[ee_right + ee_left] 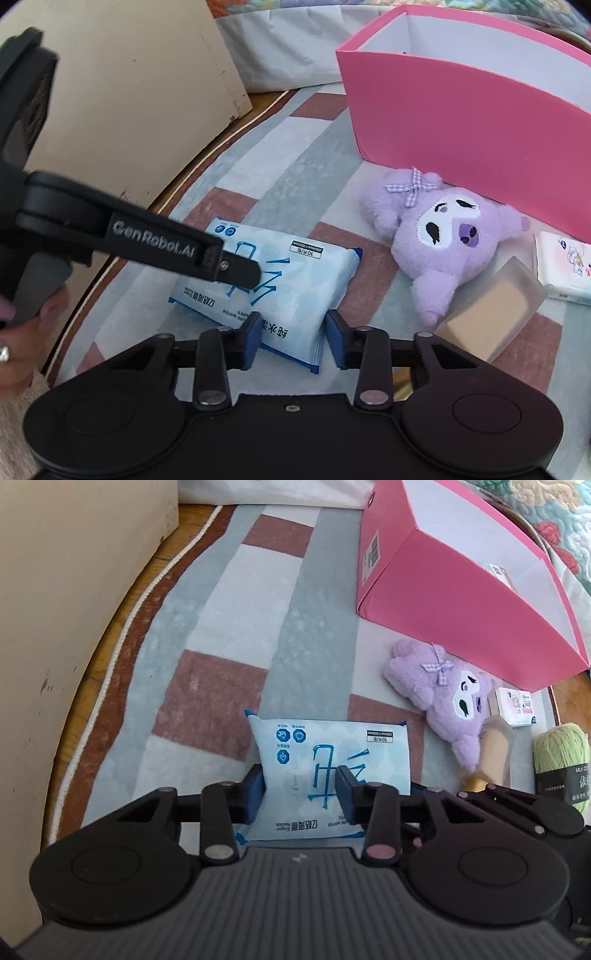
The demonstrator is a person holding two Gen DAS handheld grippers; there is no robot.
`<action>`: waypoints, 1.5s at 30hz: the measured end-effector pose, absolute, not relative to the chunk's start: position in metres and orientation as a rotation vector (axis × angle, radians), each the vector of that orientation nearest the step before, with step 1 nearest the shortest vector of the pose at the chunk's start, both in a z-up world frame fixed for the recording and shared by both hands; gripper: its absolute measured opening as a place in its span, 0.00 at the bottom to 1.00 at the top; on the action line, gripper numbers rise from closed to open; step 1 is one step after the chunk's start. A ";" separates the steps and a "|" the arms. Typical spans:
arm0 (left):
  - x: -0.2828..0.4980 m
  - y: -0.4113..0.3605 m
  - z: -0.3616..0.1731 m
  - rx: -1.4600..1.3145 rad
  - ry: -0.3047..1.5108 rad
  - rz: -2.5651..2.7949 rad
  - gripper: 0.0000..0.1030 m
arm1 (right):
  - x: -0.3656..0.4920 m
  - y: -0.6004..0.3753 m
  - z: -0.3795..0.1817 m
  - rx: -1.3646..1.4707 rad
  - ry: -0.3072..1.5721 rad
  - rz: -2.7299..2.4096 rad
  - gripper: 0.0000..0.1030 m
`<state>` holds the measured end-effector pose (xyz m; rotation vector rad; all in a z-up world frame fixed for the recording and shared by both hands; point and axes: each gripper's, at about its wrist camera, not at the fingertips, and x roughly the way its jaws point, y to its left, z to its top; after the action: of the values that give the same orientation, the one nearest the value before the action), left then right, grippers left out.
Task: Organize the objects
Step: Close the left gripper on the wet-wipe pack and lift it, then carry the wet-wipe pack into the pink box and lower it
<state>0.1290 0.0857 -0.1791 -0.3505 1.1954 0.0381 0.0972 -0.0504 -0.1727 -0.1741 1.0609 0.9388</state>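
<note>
Wipes pack [325, 771] lies flat on the striped rug [229, 635], in front of the pink box [461, 602], with the purple plush [447, 705] between pack and box, off to the right. My left hand-held gripper [302, 794] has it: the blue pads [256, 794] are pinched in on the pack's near end, one at its left edge and the other pressing into the top, so the left is narrow and gripping the pack. My right hand-held gripper [291, 339] straddles the pack's near right corner [295, 332]; its pads sit close on either side, but I cannot tell whether they are actually pressing or just touching, since the corner fills most of the gap.

What matters for the lift: the pack's long axis runs away from me and slightly leftward in the right view, so both grippers are working the same near end, left one on the middle, right one on the corner. The left is the better placed and nearer the pack's centre line. The box stands ahead and to the right, open side up, so the carry would go forward over the plush. A tan bottle [491, 317] and a small tissue pack [565, 269] lie to the right, apart from the wipes.
</note>
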 end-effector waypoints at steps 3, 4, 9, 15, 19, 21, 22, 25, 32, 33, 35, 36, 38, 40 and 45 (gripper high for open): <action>0.122 0.084 -0.173 -0.374 1.192 0.027 0.35 | 0.098 -0.052 -0.168 -0.181 1.076 0.929 0.37; 0.119 0.083 -0.170 -0.380 1.186 0.021 0.35 | 0.098 -0.054 -0.166 -0.182 1.079 0.928 0.37; 0.101 0.076 -0.143 -0.412 1.148 -0.039 0.35 | 0.096 -0.065 -0.140 -0.240 1.107 0.936 0.38; 0.084 0.050 -0.108 -0.314 1.126 -0.121 0.35 | 0.097 -0.090 -0.103 -0.236 1.156 0.939 0.38; 0.076 0.041 -0.087 -0.319 1.113 -0.172 0.35 | 0.092 -0.106 -0.079 -0.248 1.137 0.931 0.38; 0.074 0.037 -0.075 -0.315 1.104 -0.186 0.35 | 0.090 -0.115 -0.066 -0.241 1.127 0.932 0.38; 0.073 0.036 -0.070 -0.310 1.101 -0.193 0.35 | 0.089 -0.119 -0.060 -0.237 1.123 0.933 0.38; 0.071 0.028 -0.050 -0.279 1.079 -0.218 0.35 | 0.085 -0.126 -0.042 -0.245 1.102 0.931 0.40; 0.082 0.006 -0.002 -0.201 1.001 -0.262 0.35 | 0.094 -0.138 -0.004 -0.266 1.045 0.892 0.41; 0.086 0.003 0.004 -0.195 0.994 -0.266 0.35 | 0.097 -0.140 0.001 -0.261 1.038 0.884 0.41; 0.094 -0.002 0.014 -0.183 0.982 -0.275 0.35 | 0.103 -0.143 0.010 -0.267 1.008 0.868 0.41; 0.099 -0.004 0.019 -0.179 0.976 -0.281 0.35 | 0.104 -0.144 0.015 -0.277 0.990 0.863 0.42; 0.108 -0.008 0.029 -0.170 0.966 -0.284 0.35 | 0.108 -0.144 0.024 -0.301 0.958 0.849 0.42; 0.116 -0.010 0.038 -0.162 0.950 -0.284 0.35 | 0.115 -0.143 0.033 -0.318 0.932 0.843 0.42; 0.142 -0.009 0.066 -0.146 0.892 -0.277 0.35 | 0.137 -0.134 0.058 -0.296 0.866 0.843 0.42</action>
<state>0.1423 -0.0094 0.0659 -0.1463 0.8920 -0.2774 0.1367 -0.1340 0.0579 -0.2957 0.8656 0.8429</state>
